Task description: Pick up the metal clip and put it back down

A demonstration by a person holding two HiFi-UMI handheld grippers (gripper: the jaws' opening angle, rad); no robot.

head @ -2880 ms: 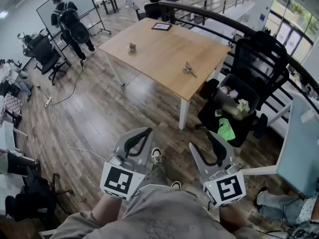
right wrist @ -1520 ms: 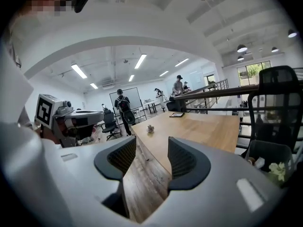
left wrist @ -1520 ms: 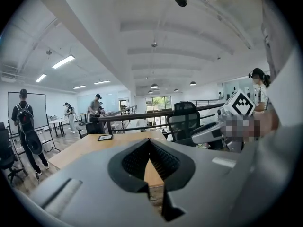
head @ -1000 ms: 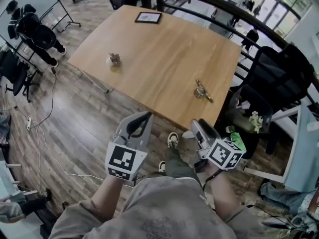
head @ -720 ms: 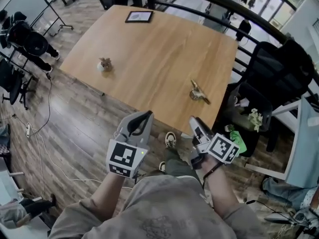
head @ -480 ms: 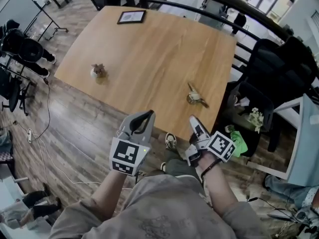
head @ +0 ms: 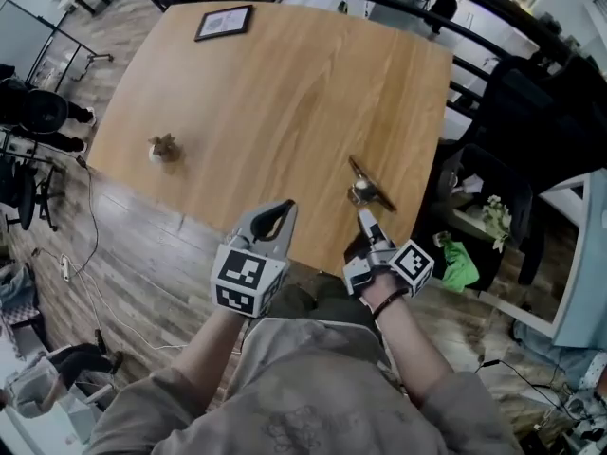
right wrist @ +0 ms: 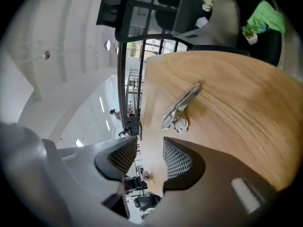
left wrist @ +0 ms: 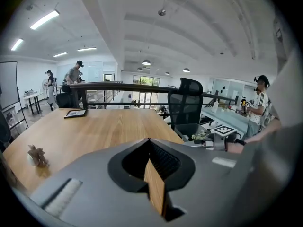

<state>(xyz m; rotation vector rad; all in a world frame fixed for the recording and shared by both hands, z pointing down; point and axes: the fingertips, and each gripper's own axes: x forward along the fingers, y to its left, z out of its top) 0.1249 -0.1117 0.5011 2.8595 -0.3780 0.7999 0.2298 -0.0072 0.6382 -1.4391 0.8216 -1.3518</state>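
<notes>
The metal clip (head: 370, 186) lies on the wooden table (head: 285, 93) near its front right corner, a silver spring clamp with a long lever. My right gripper (head: 366, 220) hovers just short of it, rolled onto its side. Its jaws stand open and have just been closing a little, with nothing between them. In the right gripper view the clip (right wrist: 182, 109) sits just beyond the right gripper (right wrist: 149, 148). My left gripper (head: 283, 207) hangs over the table's front edge, left of the clip. The tips of the left gripper (left wrist: 149, 143) meet, and it holds nothing.
A small figurine (head: 163, 147) stands at the table's left side and a dark framed tablet (head: 224, 22) lies at its far edge. A black office chair (head: 531, 112) and a curved railing flank the right. Green cloth (head: 458, 262) lies beside my right hand.
Both grippers have moved forward and down to the table's front edge. The right one has rolled onto its side and now sits close to the clip.
</notes>
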